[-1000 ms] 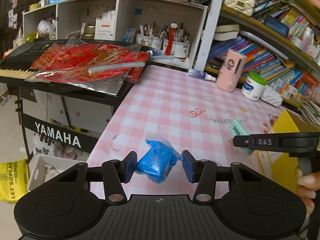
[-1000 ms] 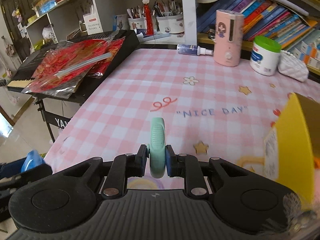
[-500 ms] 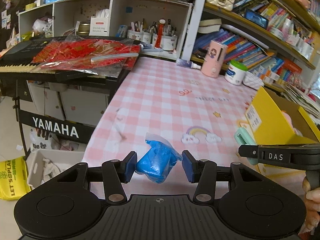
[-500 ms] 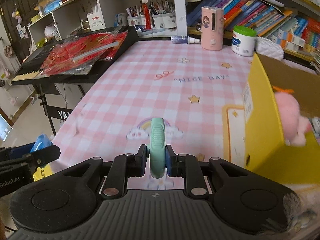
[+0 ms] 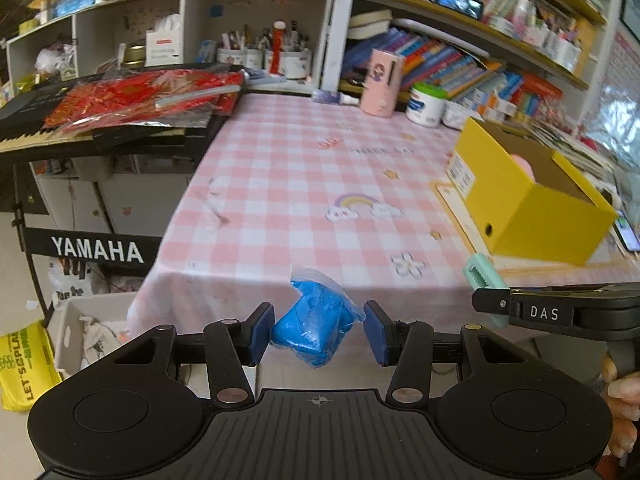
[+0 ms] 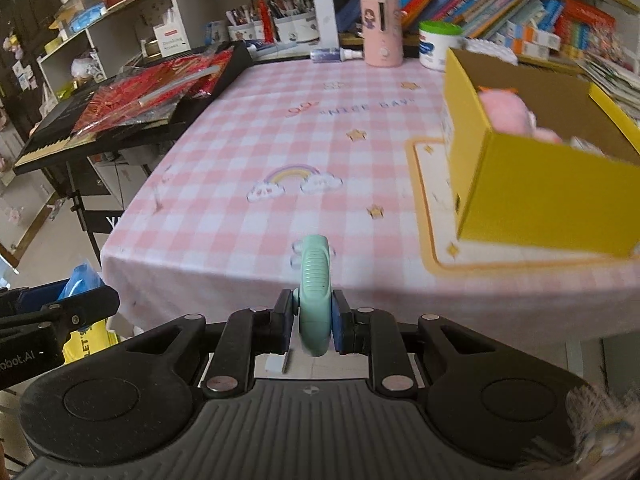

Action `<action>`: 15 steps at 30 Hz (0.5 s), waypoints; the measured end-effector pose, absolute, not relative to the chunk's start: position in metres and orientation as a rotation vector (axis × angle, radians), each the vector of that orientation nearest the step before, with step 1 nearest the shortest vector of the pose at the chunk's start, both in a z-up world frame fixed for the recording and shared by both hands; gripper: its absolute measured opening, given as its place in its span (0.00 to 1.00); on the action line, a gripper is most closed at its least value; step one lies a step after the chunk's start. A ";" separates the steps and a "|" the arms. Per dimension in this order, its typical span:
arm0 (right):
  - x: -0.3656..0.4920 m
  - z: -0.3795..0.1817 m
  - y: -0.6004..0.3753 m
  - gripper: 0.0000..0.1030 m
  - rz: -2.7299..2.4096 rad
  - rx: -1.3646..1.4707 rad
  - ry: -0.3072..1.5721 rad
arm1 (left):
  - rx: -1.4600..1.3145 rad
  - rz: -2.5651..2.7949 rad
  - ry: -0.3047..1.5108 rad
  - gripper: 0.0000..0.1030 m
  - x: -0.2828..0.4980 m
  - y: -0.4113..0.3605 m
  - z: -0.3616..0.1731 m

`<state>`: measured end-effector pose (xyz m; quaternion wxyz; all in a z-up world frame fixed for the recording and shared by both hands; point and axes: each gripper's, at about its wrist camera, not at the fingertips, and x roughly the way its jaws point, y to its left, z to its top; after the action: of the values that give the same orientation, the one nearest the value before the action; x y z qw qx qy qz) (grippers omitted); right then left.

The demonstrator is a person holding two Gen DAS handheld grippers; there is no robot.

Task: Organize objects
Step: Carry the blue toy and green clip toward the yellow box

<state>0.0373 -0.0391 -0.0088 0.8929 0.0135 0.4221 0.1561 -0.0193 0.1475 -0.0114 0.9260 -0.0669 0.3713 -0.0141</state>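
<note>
My left gripper [image 5: 319,332] is shut on a blue lump in a clear plastic bag [image 5: 316,322], held just off the near edge of the pink checked table [image 5: 304,168]. My right gripper [image 6: 314,326] is shut on a mint-green ridged thing [image 6: 315,280] that stands upright between the pads. It also hangs past the table's near edge. In the left wrist view the right gripper [image 5: 494,306] shows at the right with the mint thing [image 5: 480,276]. An open yellow box [image 6: 540,200] stands on the table's right side, with a pink plush toy [image 6: 504,110] inside.
A Yamaha keyboard [image 5: 96,250] covered with red foil packets [image 5: 136,98] stands left of the table. A pink dispenser [image 6: 380,28] and a white jar [image 6: 438,46] sit at the back edge below crowded bookshelves. A white bin [image 5: 92,332] and a yellow bag [image 5: 20,364] are on the floor.
Both grippers pulled back across the table to beyond its near edge, still holding their things. The yellow box has come fully into view at the right.
</note>
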 end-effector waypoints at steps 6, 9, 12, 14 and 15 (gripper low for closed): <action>0.014 -0.013 -0.055 0.17 0.277 0.051 0.891 | -0.116 -0.087 0.773 0.46 -0.028 0.134 -0.012; 0.006 -0.013 -0.066 0.17 0.245 0.063 0.898 | -0.105 -0.124 0.776 0.46 -0.029 0.124 -0.013; -0.002 -0.015 -0.078 0.17 0.210 0.074 0.905 | -0.092 -0.167 0.781 0.46 -0.028 0.113 -0.015; -0.007 -0.016 -0.086 0.17 0.183 0.085 0.909 | -0.083 -0.192 0.784 0.46 -0.027 0.106 -0.015; -0.009 -0.016 -0.090 0.17 0.170 0.092 0.910 | -0.078 -0.204 0.785 0.46 -0.027 0.102 -0.016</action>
<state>-0.0093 -0.0905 -0.0161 0.8937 0.0441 0.4389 0.0819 -0.0267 0.1018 -0.0160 0.9181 -0.0380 0.3817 -0.0993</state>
